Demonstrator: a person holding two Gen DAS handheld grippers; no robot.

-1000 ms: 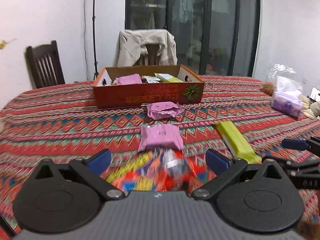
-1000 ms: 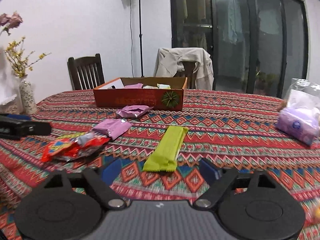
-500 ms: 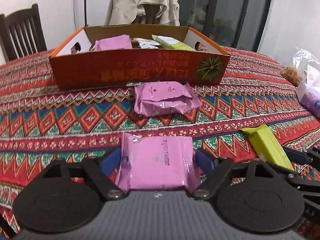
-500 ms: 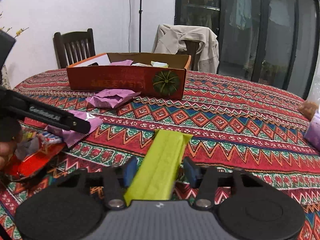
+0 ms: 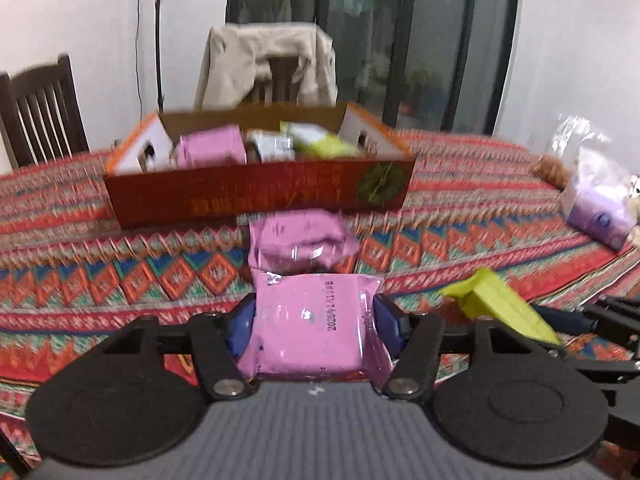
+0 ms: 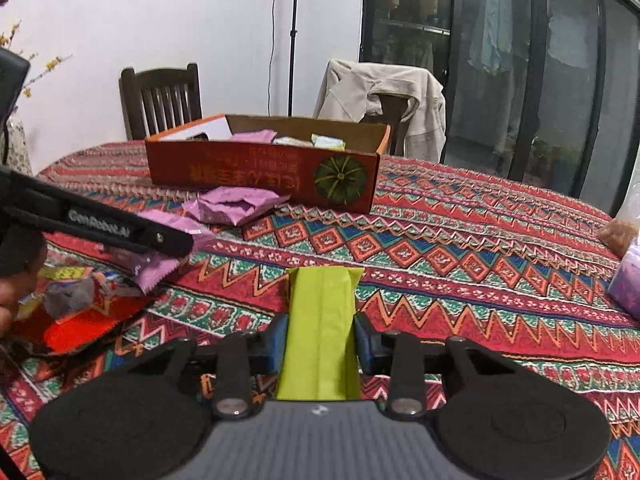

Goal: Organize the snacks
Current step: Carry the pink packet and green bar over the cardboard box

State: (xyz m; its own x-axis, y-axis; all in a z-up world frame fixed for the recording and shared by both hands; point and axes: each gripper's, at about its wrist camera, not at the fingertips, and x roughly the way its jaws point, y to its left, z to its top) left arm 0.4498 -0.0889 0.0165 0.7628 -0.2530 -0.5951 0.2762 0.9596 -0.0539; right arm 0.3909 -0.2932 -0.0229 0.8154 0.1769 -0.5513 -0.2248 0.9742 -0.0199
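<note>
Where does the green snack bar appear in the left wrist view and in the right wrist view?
Left wrist view: the green snack bar is at lower right, beside the black parts of the other gripper.
Right wrist view: the bar is at bottom centre, between the closing right gripper fingers.
Shared landmark: the orange cardboard box behind.

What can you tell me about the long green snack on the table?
The green snack is a long, flat bar in a smooth, plain lime-green wrapper with a seam down its middle. It is sealed and lies flat on the tablecloth, pointing away toward the box. The right claw is closing on its near end, a blue pad at each side. In the left view its far end looks slightly raised.
</note>
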